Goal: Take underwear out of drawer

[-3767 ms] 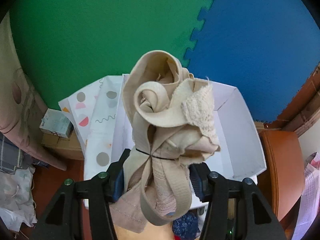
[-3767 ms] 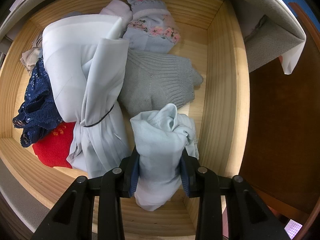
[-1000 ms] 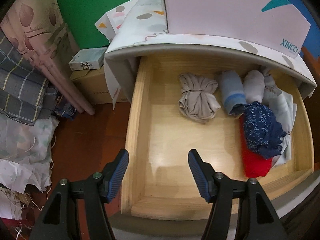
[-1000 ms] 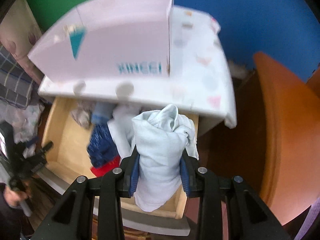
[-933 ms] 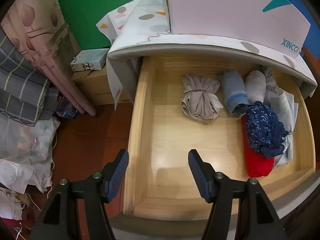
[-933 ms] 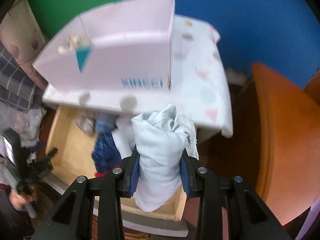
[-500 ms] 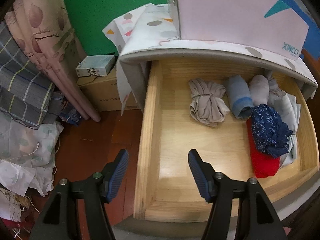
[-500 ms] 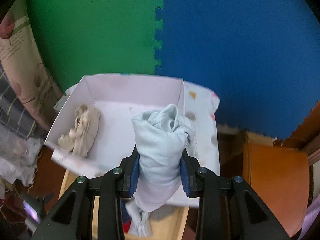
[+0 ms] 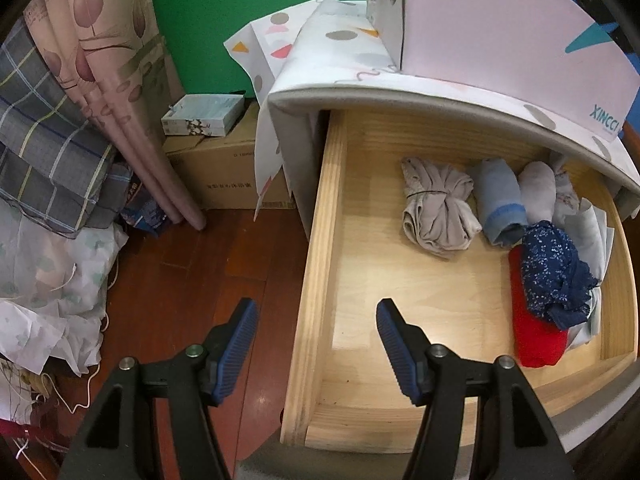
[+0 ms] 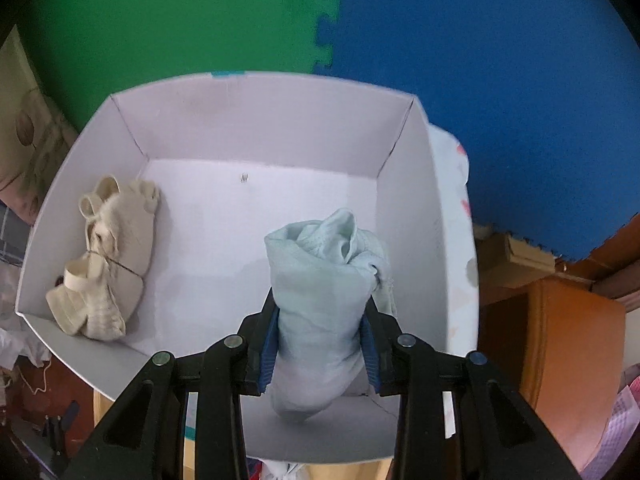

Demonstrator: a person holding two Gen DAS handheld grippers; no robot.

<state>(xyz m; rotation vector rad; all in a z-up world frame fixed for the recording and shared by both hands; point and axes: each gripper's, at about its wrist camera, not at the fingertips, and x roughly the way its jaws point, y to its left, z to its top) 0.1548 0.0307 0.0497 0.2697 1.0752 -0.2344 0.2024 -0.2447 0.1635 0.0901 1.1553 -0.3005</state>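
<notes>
— While we look down past the right tongs (image 10: 320, 344), what are they pinching?

— We see their blue pads pressed on a rolled pale-blue cloth bundle (image 10: 324, 280), low and centre in the frame, over the open white cardboard box (image 10: 264, 120). Their jaws have just eased apart a little, with the bundle between them. A beige bundle tied with a dark band (image 10: 106, 258) lies at the left side of the box floor.

— And the left tongs (image 9: 312, 344)?

— We see them spread wide with nothing between them, at the bottom of the frame, straddling the left wall of the open pale wooden drawer (image 9: 316, 240). Toward the upper right of that drawer lie a grey-beige tied bundle (image 9: 438, 210), a light-blue roll (image 9: 500, 208), a lilac-grey roll (image 9: 538, 196), a navy lace piece (image 9: 554, 276) resting on a red folded piece (image 9: 534, 340), and pale cloth at the far right.
</notes>
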